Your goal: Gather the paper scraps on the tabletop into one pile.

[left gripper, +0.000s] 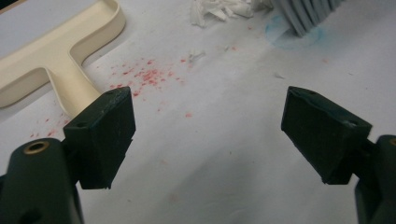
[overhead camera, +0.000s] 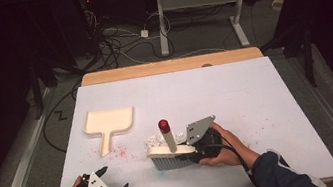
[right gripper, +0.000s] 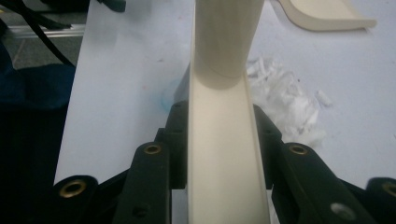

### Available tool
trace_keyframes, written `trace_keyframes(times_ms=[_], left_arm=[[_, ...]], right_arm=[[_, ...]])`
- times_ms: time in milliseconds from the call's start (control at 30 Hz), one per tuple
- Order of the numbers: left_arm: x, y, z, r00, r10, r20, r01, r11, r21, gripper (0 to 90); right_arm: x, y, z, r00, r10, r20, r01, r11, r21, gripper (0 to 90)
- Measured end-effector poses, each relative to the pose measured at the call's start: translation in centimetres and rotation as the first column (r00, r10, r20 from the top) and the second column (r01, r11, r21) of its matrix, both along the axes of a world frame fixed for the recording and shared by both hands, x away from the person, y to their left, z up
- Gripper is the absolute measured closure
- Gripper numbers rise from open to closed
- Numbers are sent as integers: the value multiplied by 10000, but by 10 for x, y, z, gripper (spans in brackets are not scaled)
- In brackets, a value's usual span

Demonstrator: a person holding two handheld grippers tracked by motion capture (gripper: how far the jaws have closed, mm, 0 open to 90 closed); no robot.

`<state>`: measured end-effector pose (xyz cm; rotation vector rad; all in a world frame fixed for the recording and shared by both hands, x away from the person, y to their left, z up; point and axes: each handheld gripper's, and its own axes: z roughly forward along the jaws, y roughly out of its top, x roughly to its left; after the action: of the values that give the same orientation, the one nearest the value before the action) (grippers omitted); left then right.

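Observation:
A cream hand brush (overhead camera: 169, 155) with grey bristles and a red-capped handle stands bristles-down on the white table cover. My right gripper (overhead camera: 192, 156) is shut on the brush's cream back (right gripper: 224, 154), one jaw on each side. A pile of white paper scraps (overhead camera: 154, 140) lies just beyond the bristles (left gripper: 308, 14), and red crumbs (overhead camera: 122, 152) are scattered to its left. A cream dustpan (overhead camera: 109, 120) lies flat at the left, handle toward me. My left gripper (overhead camera: 113, 179) rests near the front left edge, open and holding nothing, with its jaws wide apart (left gripper: 208, 95).
The white table cover (overhead camera: 255, 89) has bare room on its right and far half. A faint blue ring stain (left gripper: 294, 35) marks the surface under the bristles. Cables and desk legs lie on the floor beyond the table's wooden far edge (overhead camera: 170, 66).

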<state>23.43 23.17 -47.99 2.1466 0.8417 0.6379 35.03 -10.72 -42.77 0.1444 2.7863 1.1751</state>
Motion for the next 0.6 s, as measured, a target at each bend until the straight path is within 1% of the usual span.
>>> trace_keyframes(times_ms=[67,133,167,233,267,300,333,433,500,533,567,600], left_arm=[[0,0,0,10000,-2,-10,2,10000,-37,169],[0,0,-1,10000,23,-19,-24,9999,-106,169],[-1,0,-1,10000,29,-30,-29,9999,-106,170],[-1,0,-1,10000,53,-24,-54,9999,-124,169],[-1,0,-1,10000,53,-42,-53,9999,-127,169],[-2,0,-1,10000,40,-55,-41,9999,-97,169],[-2,0,-1,10000,36,-61,-36,10000,-62,169],[-3,-1,-1,10000,-1,-84,1,10000,13,169],[-4,-2,-1,10000,-13,-81,13,10000,32,169],[-4,-2,-1,10000,-3,-77,3,10000,23,169],[-4,-2,-1,10000,0,-84,0,10000,19,169],[-4,-2,-1,10000,7,-96,-6,10000,33,169]], right_arm=[[3,4,0,9999,-63,90,62,10000,29,678],[6,5,1,10000,-24,68,23,9999,135,678],[6,5,2,9999,-82,77,80,9997,209,679],[4,3,5,9995,-190,236,183,9994,288,679],[3,1,7,9996,-208,216,199,9989,418,679],[2,-1,8,9998,-204,80,200,9983,543,678],[1,-3,10,9996,-257,82,251,9974,673,678],[-6,-13,18,9976,-668,196,645,9927,1016,678],[-12,-22,26,9916,-1223,419,1163,9855,1239,678],[-14,-28,30,9895,-1389,411,1317,9808,1437,678],[-17,-33,34,9857,-1639,398,1550,9732,1697,678],[-20,-38,38,9793,-1976,433,1864,9645,1873,678]])
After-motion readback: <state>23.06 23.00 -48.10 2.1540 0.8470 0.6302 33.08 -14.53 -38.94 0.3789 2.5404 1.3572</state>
